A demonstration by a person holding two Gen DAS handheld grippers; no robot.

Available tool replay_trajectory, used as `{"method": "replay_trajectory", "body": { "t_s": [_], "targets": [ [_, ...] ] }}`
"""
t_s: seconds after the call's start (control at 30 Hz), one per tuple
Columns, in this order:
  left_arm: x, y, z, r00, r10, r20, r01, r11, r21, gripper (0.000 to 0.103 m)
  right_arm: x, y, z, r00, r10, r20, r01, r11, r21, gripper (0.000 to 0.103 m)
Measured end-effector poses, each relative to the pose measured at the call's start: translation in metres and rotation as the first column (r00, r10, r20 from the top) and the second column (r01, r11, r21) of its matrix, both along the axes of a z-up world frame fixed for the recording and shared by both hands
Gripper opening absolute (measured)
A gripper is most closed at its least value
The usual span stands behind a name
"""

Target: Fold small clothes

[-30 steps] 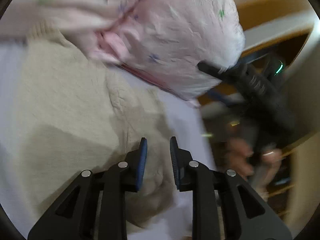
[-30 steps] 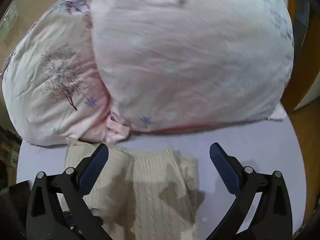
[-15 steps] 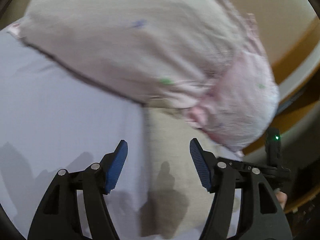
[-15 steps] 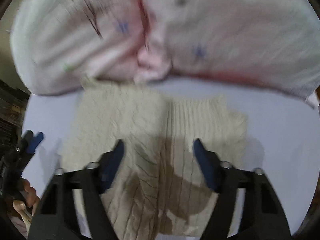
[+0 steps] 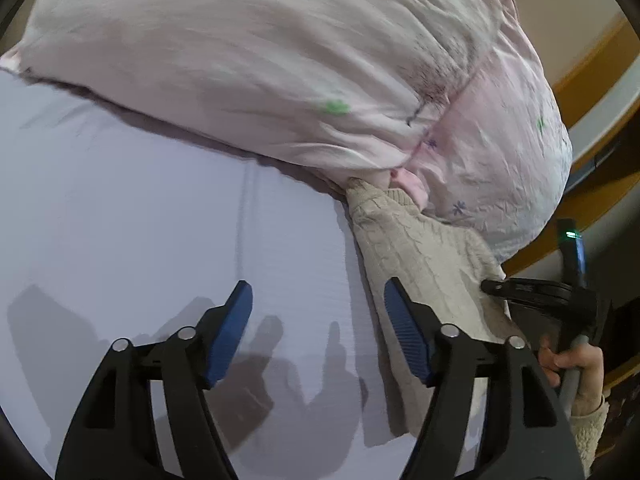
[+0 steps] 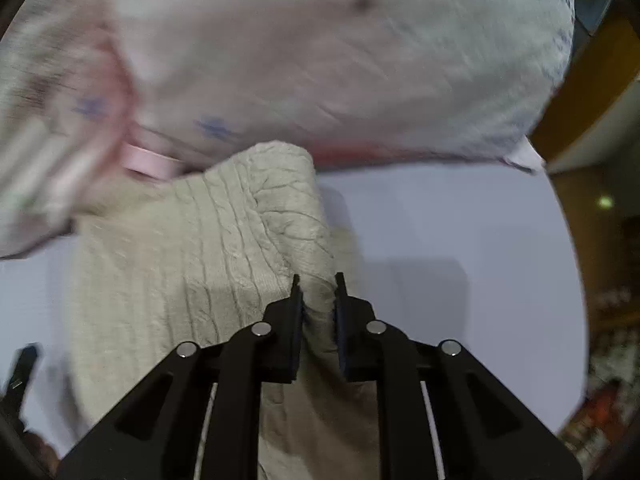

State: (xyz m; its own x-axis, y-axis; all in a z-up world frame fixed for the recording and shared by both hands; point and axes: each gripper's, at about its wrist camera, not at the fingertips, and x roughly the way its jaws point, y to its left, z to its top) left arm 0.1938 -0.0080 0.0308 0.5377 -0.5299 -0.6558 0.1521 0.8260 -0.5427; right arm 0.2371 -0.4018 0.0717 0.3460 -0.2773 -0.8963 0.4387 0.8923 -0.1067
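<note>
A cream cable-knit sweater (image 6: 180, 264) lies on a pale lilac sheet (image 6: 440, 220), its far end tucked against a pink quilt. My right gripper (image 6: 317, 280) is shut on a raised fold of the sweater's right edge, and the fold stands up above the rest. In the left wrist view the sweater (image 5: 420, 256) lies to the right. My left gripper (image 5: 318, 300) is open and empty over the bare sheet (image 5: 140, 220), just left of the sweater's edge. The right gripper's black body (image 5: 540, 292) shows at the sweater's far side.
A bulky pink floral quilt (image 5: 280, 60) fills the far side of the bed, also seen in the right wrist view (image 6: 320, 60). Wooden furniture (image 5: 592, 72) stands beyond the bed's right edge. A hand (image 5: 576, 364) holds the right gripper.
My right gripper has shut on the sweater's right edge and lifted a fold. My left gripper has opened and swung left off the sweater to over the bare sheet.
</note>
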Motion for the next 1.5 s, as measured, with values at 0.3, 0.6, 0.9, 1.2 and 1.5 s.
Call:
{"method": "replay_trajectory", "body": {
  "t_s": [0.3,0.6,0.9,1.2,1.5],
  "targets": [
    [0.023,-0.052,0.015,1.0,0.006,0.005,-0.006,0.99,0.141,0.096,0.045,0.046,0.039,0.978,0.206,0.009,-0.207,0.977,0.044,0.078],
    [0.06,-0.082,0.023,0.998,0.057,-0.033,-0.041,0.934,0.355,0.099,0.083,0.056,0.019,0.963,0.257,-0.081,-0.251,0.965,0.079,0.078],
    [0.078,-0.078,0.01,0.994,0.084,-0.071,-0.051,0.923,0.382,0.099,0.105,0.066,0.002,0.956,0.273,-0.108,-0.266,0.961,0.07,0.083],
    [0.087,-0.072,0.0,0.99,0.099,-0.102,-0.051,0.918,0.394,0.099,0.129,0.079,-0.02,0.953,0.275,-0.124,-0.27,0.961,0.061,0.086],
    [0.103,-0.08,-0.009,0.987,0.105,-0.118,-0.045,0.904,0.425,0.099,0.129,0.074,-0.032,0.952,0.281,-0.123,-0.277,0.959,0.055,0.09]
  ]
}}
